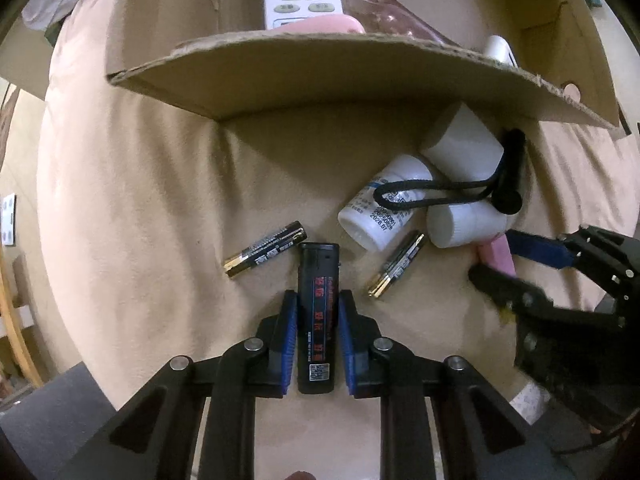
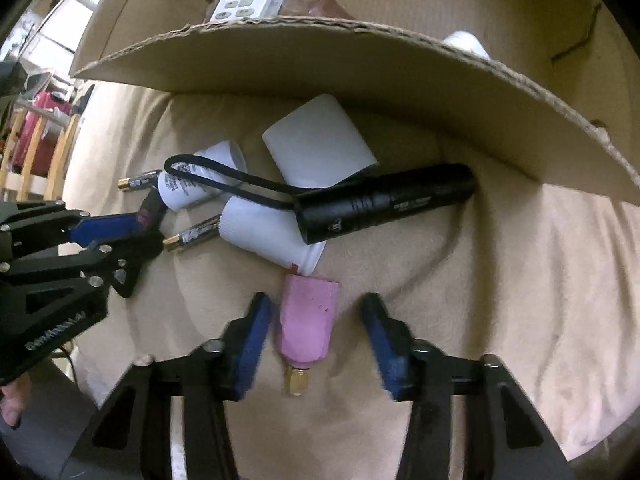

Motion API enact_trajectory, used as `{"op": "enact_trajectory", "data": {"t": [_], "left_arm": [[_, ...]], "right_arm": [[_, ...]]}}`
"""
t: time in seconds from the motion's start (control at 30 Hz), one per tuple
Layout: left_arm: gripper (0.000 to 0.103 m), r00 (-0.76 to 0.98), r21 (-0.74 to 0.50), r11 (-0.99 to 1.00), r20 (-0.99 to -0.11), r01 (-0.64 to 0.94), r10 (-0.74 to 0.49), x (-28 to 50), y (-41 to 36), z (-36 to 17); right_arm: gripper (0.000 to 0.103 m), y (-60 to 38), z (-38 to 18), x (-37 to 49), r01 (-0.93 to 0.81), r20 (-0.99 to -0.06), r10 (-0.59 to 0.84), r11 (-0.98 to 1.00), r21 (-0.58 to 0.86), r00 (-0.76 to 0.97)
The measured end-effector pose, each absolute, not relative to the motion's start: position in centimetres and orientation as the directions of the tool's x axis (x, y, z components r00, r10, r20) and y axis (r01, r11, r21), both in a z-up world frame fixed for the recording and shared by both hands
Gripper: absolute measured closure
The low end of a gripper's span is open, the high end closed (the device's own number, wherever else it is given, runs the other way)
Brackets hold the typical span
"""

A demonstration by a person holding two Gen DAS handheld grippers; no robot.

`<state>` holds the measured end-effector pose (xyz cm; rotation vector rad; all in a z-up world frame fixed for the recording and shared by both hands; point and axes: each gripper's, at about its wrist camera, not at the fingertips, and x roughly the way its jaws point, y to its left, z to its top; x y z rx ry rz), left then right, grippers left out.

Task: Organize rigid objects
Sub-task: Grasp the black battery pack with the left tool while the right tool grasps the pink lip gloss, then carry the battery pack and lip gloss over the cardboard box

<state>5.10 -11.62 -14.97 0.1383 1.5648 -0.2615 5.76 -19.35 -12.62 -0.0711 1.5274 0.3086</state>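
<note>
The left hand-held gripper (image 1: 318, 316) pinched the lighter (image 1: 317, 320) on the bed near the box (image 1: 320, 76); the right hand-held gripper (image 2: 316, 320) stood spread around the pink nozzle (image 2: 306, 316). Next, I think, lifting the lighter into the box.

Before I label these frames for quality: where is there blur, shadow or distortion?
Left wrist view: the right claw is motion-smeared; the cardboard flap bows from fisheye and shades the cloth beneath. Right wrist view: mostly sharp; the flashlight shows mild glare.
</note>
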Motion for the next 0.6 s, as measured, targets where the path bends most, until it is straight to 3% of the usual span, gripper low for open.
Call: {"op": "enact_trajectory", "data": {"t": [0.07, 0.43, 0.6], "left_arm": [[0.085, -0.014, -0.085, 0.970, -0.996, 0.229, -0.084, 5.6, -9.5, -14.9], [0.085, 0.026, -0.036, 0.991, -0.999, 0.132, -0.040, 5.9, -4.8, -14.1], [0.085, 0.065, -0.076, 0.989, -0.994, 0.128, -0.085, 5.4, -3.7, -11.9]], "right_arm": [[0.076, -19.6, -12.4, 5.7, -0.249, -0.987, 0.160, 0.957, 0.150, 0.018], [0.076, -22.3, -11.7, 5.6, -0.209, -0.990, 0.123, 0.972, 0.107, 0.064], [0.076, -24.4, -9.5, 5.1, -0.162, -0.978, 0.173, 0.975, 0.152, 0.120]]}}
